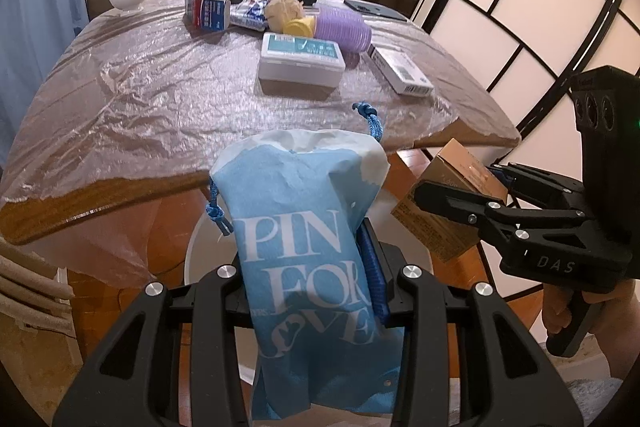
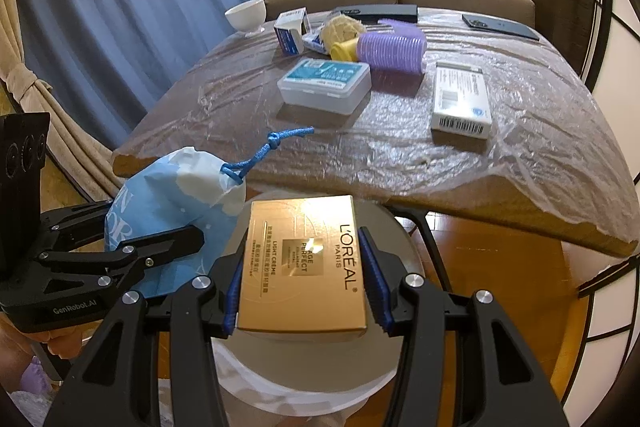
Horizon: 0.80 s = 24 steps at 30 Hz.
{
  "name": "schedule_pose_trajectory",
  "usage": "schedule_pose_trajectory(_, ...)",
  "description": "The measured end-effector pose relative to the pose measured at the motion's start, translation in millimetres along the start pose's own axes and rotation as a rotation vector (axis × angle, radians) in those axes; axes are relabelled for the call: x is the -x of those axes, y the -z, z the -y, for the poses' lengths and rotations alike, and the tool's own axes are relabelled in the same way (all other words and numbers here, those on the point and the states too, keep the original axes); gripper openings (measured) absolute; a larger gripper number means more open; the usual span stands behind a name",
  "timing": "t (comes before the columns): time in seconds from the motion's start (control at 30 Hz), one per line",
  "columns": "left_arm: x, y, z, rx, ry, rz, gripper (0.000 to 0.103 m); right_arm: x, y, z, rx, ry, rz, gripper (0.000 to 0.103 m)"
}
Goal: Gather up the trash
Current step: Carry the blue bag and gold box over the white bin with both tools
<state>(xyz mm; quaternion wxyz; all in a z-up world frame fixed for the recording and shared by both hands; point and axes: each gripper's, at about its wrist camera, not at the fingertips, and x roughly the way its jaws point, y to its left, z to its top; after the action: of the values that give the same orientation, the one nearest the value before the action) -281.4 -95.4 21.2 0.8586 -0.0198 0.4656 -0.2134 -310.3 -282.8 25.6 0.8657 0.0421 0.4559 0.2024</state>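
- You have trash in both grippers: the left gripper (image 1: 316, 291) is pinched on a blue and white drawstring pouch (image 1: 304, 235), and the right gripper (image 2: 302, 283) is clamped across a gold cream box (image 2: 302, 263), pads on its two long sides.
- Both loads hang off the near edge of the table (image 1: 120, 99), above a round white bin (image 2: 304, 371) that stands on the floor just under that edge.
- In the right wrist view the box sits squarely over the bin's mouth. The pouch looks to be over the bin's left rim, so I would bring it further in toward the middle before letting go.
- Let go of one load at a time; the two grippers are close beside each other and could knock together.
- Watch the pouch's blue cord (image 2: 264, 151): it sticks out toward the table and could snag on the plastic sheet.
- Both grippers tilt steeply downward, fingers aimed into the bin; your hand (image 1: 576, 311) grips the right handle low.
- Still left on the table: a clear plastic case (image 1: 300, 61), a purple ribbed cup (image 1: 344, 29), a white carton (image 1: 400, 69) and more behind.
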Motion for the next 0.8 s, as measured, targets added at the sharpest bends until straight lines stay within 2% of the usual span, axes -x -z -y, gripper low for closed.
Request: schedule_pose_trajectory(0.8, -46, 34, -9, 0.022, -0.042, -0.146, 0.041, -53, 29, 15, -0.049, -0.004, -0.132, 0.048)
